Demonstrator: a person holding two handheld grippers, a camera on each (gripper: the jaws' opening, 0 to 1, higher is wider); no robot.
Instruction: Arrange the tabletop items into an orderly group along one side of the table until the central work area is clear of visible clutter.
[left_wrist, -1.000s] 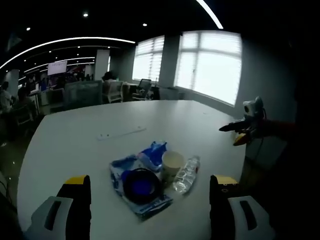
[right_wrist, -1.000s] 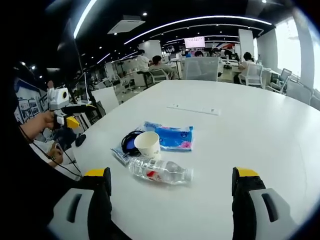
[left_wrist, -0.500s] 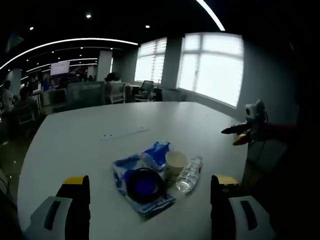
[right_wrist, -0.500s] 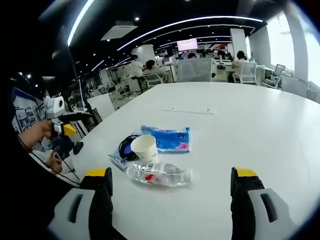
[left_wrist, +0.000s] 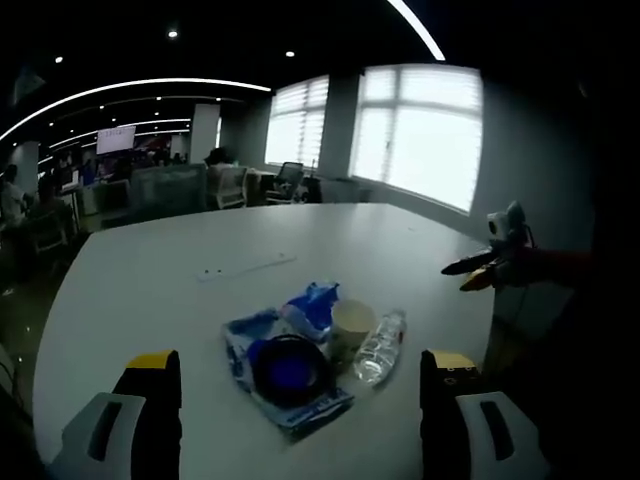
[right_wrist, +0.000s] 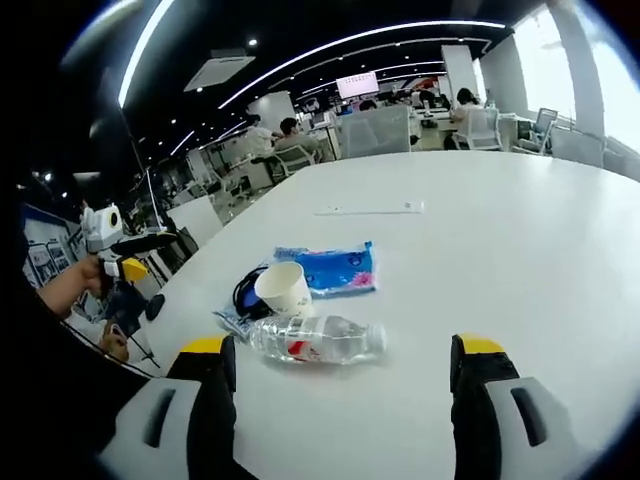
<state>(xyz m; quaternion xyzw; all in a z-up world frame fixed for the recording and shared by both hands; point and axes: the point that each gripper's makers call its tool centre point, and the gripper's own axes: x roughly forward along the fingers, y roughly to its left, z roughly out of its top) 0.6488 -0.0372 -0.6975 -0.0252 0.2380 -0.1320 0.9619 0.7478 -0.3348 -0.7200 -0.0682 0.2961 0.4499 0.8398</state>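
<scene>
Water bottle (right_wrist: 318, 340) on its side, that's the item to watch, lying on the white table (right_wrist: 520, 250) with its long axis running across the right gripper view, cap end toward the right jaw. Right behind it stands the paper cup (right_wrist: 283, 288), just beside the bottle, and behind that the blue snack packets (right_wrist: 335, 268) with a dark coiled thing, possibly a cable or headphones (right_wrist: 245, 292); it's too dim to call. Further out on the table, a long white strip (right_wrist: 368, 209), well apart from the cluster.

The right gripper (right_wrist: 340, 385) hangs with its jaws spread wide and nothing between them, the bottle lying almost square ahead in the gap. The left gripper (left_wrist: 300, 400) is likewise spread and empty, and from there the packets (left_wrist: 285, 350) and dark coil (left_wrist: 290, 368) are nearest, the cup (left_wrist: 350, 328) and bottle (left_wrist: 378, 348) behind and to the right, bottle pointing away rather than across. The right gripper also shows at this view's right edge (left_wrist: 470, 275).

My read: nothing's been shifted to a side yet. The right gripper looks better placed, because the bottle lies crosswise to it and near.
</scene>
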